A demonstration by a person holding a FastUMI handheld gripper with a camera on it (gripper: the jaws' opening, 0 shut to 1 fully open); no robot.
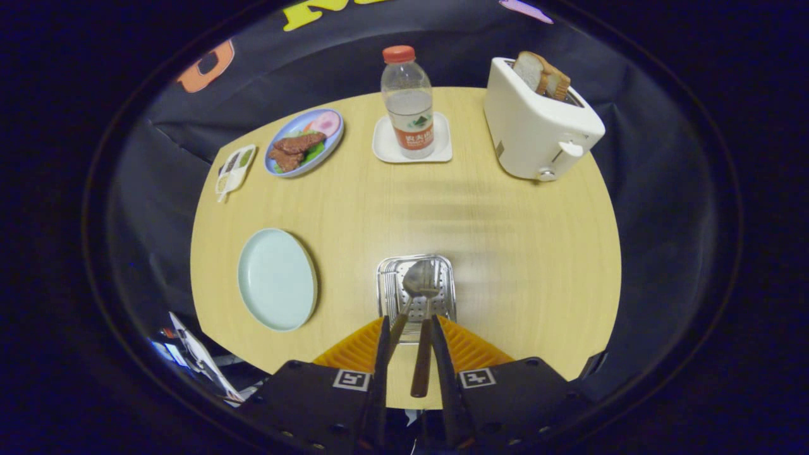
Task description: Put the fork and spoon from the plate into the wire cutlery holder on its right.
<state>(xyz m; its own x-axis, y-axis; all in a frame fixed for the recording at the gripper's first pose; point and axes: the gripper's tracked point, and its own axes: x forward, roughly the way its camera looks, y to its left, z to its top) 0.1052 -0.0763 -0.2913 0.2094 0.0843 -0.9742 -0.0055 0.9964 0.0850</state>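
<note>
The wire cutlery holder (415, 292) stands on the wooden table just ahead of my fingertips. The spoon (422, 281) rests bowl-down in it, and its brown handle reaches back between my fingers. The fork (398, 325) also sits in the holder, its tines at the left side and its handle leaning by my left finger. My gripper (409, 323) hovers over the holder's near edge. Its fingers stand a little apart, wider than the spoon handle, and neither visibly presses on it. To the holder's left lies the pale blue plate (277, 279) with nothing on it.
At the far edge of the table (531, 253) a water bottle (409, 101) stands on a white coaster (413, 148). A white toaster (537, 123) holding bread sits at the far right. At the far left are a blue plate of food (304, 142) and a small sauce dish (234, 167).
</note>
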